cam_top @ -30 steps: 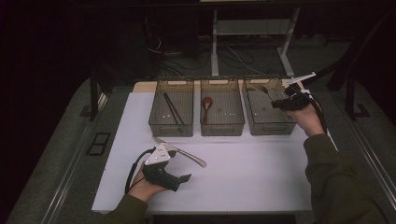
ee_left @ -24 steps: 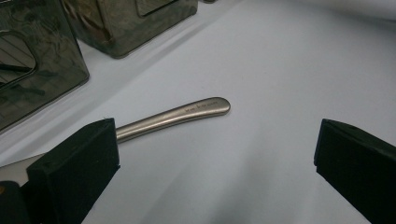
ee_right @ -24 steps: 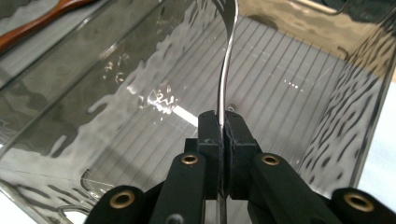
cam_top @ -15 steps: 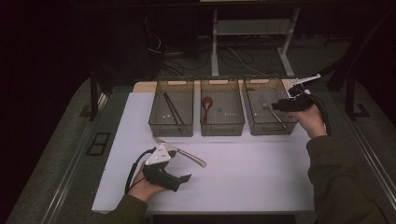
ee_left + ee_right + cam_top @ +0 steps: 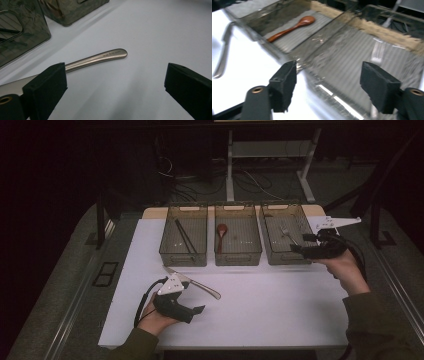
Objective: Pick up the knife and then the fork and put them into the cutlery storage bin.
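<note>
Dark room, white-covered worktop (image 5: pixel 280 315), 3 clear bins in a row at far edge. Taking middle bin (image 5: pixel 238 256) as landmark: holds 1 wooden spoon (image 5: pixel 221 233). Left of it, left bin (image 5: pixel 170 251) with black sticks (image 5: pixel 184 236). Right of it, right bin (image 5: pixel 274 254) with fork (image 5: pixel 287 233) flat on its floor. Looks like sorting, 1 utensil type per bin.

Knife (image 5: pixel 200 286) front-left of middle bin, flat on worktop, not yet binned. Left tool (image 5: pixel 116 82) low over knife, jaws spread, pinching nothing; blade end under 1 pad, handle running out between the jaws. Probably lined up for a pick.

Right tool (image 5: pixel 328 83) right of middle bin, at near corner of right bin. Jaws spread, just been opening, nothing between them. Fork already in, so likely done there.
</note>
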`<state>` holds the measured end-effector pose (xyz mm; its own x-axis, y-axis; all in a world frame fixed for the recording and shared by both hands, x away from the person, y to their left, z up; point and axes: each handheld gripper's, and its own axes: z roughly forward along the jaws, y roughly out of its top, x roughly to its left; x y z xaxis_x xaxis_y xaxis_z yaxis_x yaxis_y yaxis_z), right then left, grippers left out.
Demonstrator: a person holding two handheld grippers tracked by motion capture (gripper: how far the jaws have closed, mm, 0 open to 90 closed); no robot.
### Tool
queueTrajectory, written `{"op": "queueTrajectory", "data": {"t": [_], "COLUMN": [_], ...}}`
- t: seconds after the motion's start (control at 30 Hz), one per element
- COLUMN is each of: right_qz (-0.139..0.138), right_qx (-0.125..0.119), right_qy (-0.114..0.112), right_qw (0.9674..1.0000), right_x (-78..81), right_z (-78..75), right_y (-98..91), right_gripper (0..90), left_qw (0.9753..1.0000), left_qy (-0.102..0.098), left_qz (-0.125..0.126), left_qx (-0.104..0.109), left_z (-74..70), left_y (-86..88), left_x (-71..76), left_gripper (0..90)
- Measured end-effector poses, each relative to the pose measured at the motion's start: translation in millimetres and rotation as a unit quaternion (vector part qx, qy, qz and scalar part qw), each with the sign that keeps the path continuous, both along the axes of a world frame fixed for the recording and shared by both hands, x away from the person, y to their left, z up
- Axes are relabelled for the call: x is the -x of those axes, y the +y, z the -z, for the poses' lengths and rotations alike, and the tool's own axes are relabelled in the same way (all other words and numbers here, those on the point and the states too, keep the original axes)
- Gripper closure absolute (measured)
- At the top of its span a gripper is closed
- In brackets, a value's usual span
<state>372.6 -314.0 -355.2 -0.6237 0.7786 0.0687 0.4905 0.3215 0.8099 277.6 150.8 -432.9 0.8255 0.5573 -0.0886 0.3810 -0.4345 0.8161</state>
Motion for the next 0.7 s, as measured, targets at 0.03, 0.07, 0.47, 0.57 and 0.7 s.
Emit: {"op": "queueTrajectory", "data": {"t": [0.03, 0.07, 0.47, 0.57, 0.7], "right_qz": [-0.005, -0.010, -0.037, -0.039, -0.038], "right_qx": [-0.003, -0.005, -0.008, -0.009, -0.019], "right_qy": [0.003, 0.007, 0.004, -0.002, -0.010], "right_qw": [1.0000, 0.9999, 0.9993, 0.9992, 0.9990], "right_x": [5.8, 11.3, 65.5, 78.8, 91.9], "right_z": [1.4, 3.4, 43.3, 54.6, 64.0], "right_y": [1.7, 3.3, 16.2, 18.5, 20.4], "right_gripper": [25.1, 23.4, 16.5, 16.5, 16.5], "left_qw": [1.0000, 1.0000, 0.9997, 0.9993, 0.9986], "left_qy": [0.000, 0.000, 0.007, 0.004, 0.007], "left_qz": [-0.001, -0.001, -0.010, -0.016, -0.021], "left_qx": [-0.001, -0.002, -0.021, -0.035, -0.049], "left_z": [-0.3, -0.7, -8.5, -14.0, -16.6], "left_y": [0.3, 0.8, 6.1, 6.8, 7.5], "left_x": [-0.2, -0.5, -21.0, -29.2, -41.0], "left_gripper": [4.6, 5.8, 43.5, 61.2, 79.1]}}
